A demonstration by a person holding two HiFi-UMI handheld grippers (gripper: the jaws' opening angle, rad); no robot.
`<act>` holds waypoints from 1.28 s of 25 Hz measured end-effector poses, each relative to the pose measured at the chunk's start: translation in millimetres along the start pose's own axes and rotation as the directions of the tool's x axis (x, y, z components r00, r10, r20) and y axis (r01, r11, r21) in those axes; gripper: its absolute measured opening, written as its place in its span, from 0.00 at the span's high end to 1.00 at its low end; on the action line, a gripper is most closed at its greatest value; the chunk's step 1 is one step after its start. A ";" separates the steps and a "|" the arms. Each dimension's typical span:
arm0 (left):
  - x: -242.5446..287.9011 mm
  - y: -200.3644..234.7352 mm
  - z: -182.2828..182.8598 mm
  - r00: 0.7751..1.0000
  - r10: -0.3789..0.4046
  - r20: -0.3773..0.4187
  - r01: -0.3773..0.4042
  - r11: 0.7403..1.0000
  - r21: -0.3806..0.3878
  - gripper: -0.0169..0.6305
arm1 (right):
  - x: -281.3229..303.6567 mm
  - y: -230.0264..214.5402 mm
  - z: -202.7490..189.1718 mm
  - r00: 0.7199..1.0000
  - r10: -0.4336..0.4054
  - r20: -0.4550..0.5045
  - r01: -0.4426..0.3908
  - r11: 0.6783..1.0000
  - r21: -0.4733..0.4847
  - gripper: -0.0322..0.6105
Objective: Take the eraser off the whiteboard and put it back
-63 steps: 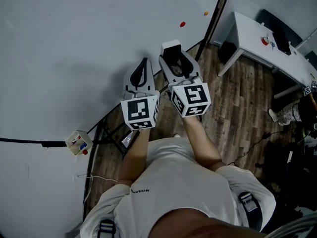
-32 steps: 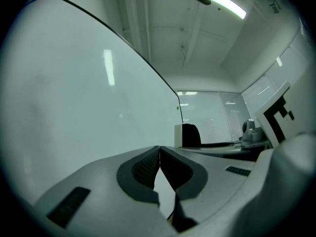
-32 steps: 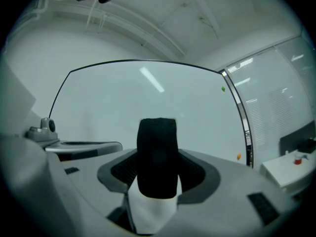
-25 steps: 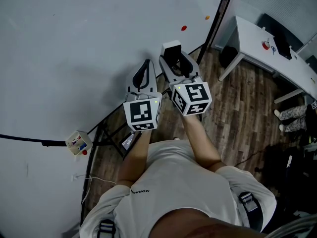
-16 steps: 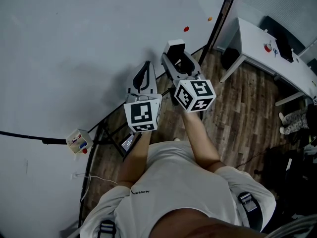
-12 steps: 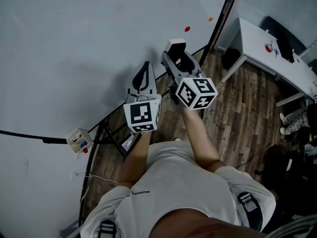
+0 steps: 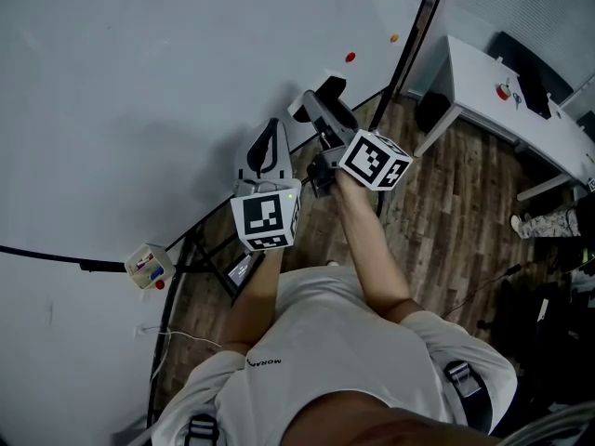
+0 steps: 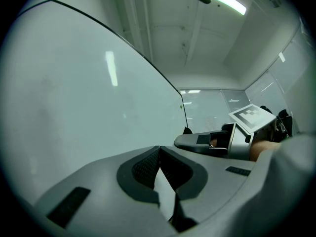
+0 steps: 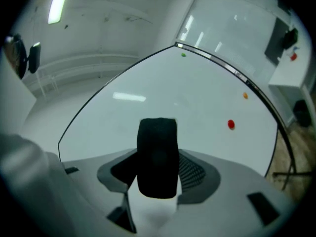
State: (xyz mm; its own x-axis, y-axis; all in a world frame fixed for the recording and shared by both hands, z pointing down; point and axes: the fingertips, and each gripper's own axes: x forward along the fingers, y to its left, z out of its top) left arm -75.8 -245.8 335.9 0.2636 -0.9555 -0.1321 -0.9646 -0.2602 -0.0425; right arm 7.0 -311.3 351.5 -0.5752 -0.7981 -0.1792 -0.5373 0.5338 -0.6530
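The eraser (image 9: 157, 157), black felt on a white body, stands upright between the jaws of my right gripper (image 9: 157, 176), which is shut on it. From the head view the right gripper (image 7: 321, 106) holds the eraser (image 7: 327, 92) close to the whiteboard (image 7: 139, 82), rolled onto its side. Whether the eraser touches the board I cannot tell. My left gripper (image 7: 271, 126) hovers just left of it, shut and empty, its pads meeting (image 8: 159, 151). The right gripper (image 8: 207, 141) shows in the left gripper view.
A red magnet (image 7: 350, 57) and an orange magnet (image 7: 394, 38) sit on the board near its right edge. A small box of markers (image 7: 147, 266) hangs on the board's lower rail. A white desk (image 7: 483, 91) stands right, over wooden floor.
The right gripper has rolled about its own axis with the eraser in it, and its marker cube has tipped to the right. The left gripper has stayed put.
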 end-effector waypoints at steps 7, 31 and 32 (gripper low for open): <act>0.3 5.4 2.0 1.000 0.008 0.003 -0.008 1.000 0.002 0.97 | 10.3 -10.2 -6.5 0.998 0.056 0.007 -0.056 0.960 0.275 0.58; -1.1 8.7 4.8 1.000 0.025 0.007 -0.025 1.000 0.015 0.97 | 32.4 -50.9 -26.2 0.999 0.009 0.053 -0.045 0.680 0.731 0.58; -0.5 8.7 4.9 1.000 0.025 0.007 -0.025 1.000 0.015 0.97 | 33.3 -53.4 -26.0 0.999 0.001 0.054 -0.041 0.678 0.733 0.58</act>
State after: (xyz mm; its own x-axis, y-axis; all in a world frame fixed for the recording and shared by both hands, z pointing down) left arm -84.3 -246.9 330.8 0.2395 -0.9607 -0.1403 -0.9707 -0.2341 -0.0541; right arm 0.5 -359.2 399.5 -0.5416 -0.8114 -0.2200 0.1115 0.1900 -0.9754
